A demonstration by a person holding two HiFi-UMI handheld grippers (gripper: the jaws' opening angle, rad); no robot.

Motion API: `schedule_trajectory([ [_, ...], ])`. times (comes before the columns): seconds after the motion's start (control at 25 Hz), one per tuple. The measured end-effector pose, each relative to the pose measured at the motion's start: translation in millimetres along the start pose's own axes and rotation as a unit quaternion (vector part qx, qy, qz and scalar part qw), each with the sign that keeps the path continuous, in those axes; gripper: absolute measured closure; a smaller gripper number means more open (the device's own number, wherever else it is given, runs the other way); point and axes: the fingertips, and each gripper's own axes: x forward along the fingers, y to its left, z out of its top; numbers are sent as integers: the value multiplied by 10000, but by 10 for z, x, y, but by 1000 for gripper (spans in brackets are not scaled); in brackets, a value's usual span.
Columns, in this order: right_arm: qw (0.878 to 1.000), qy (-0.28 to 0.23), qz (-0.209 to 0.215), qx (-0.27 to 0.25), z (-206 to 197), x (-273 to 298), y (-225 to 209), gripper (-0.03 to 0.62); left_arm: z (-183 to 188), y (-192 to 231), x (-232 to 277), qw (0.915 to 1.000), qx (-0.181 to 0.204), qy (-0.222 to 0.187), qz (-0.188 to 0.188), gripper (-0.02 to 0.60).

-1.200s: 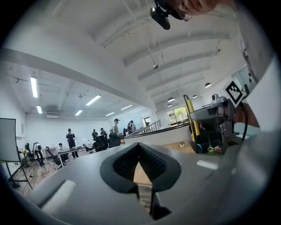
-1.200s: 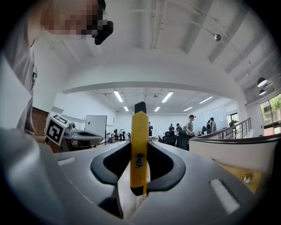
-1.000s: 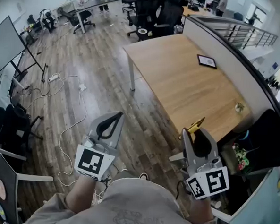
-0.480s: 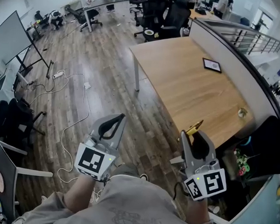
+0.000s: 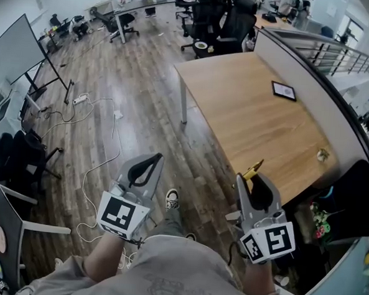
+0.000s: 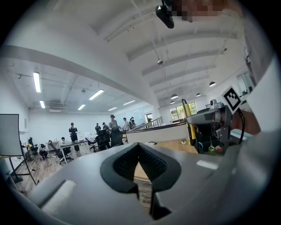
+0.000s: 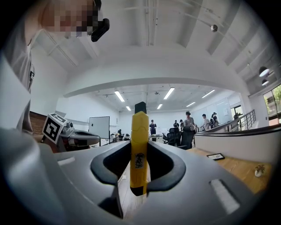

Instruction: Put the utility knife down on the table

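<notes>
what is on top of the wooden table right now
A flat dark-framed square and a small pale thing. The knife isn't: the right gripper holds it, covering part of the near edge.

Bright, even indoor light. Sources: ceiling strip lights (image 7: 119, 96) and windows (image 6: 179, 113) at the far wall. Shadows are soft, faint under the table (image 5: 267, 124). Pale sheen on the far floor (image 5: 156, 45). All views are fisheye: straight lines bow, and the gripper-view corners are black. The utility knife (image 7: 138, 149) is sharp; the left gripper (image 6: 138, 146) body near the lens is slightly soft.
</notes>
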Motion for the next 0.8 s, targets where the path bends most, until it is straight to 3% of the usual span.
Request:
schedule_trajectory([
  [0.36, 9996, 267, 51, -68, -114, 674, -202, 470, -135, 477, 439, 9999, -146, 52, 65, 580],
  [0.8, 9987, 481, -12, -146, -72, 2035, -471, 470, -264, 1552, 1292, 9997, -193, 122, -16, 580],
])
